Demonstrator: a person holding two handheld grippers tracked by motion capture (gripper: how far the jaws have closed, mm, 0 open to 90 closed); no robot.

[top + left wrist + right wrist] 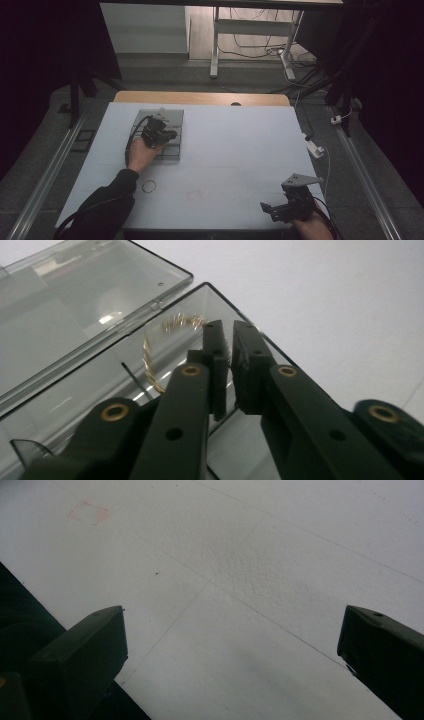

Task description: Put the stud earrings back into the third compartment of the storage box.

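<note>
I see a dark room, then my white desk (225, 150). A clear box (170, 120) lies open, a gold ring (155, 347) inside. Left hand-held gripper (229, 347) stands slightly parted there; the right (230, 645) gapes wide. Another ring (148, 186) lies loose.

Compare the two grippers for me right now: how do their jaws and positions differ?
The left gripper has its jaws nearly closed with a narrow gap; the right gripper has its jaws wide apart with nothing between them. The left gripper is over the clear plastic case, beside a thin gold ring lying in it; the right gripper is over bare white table near the front edge. Both have black jaws and are hand-held.
</note>
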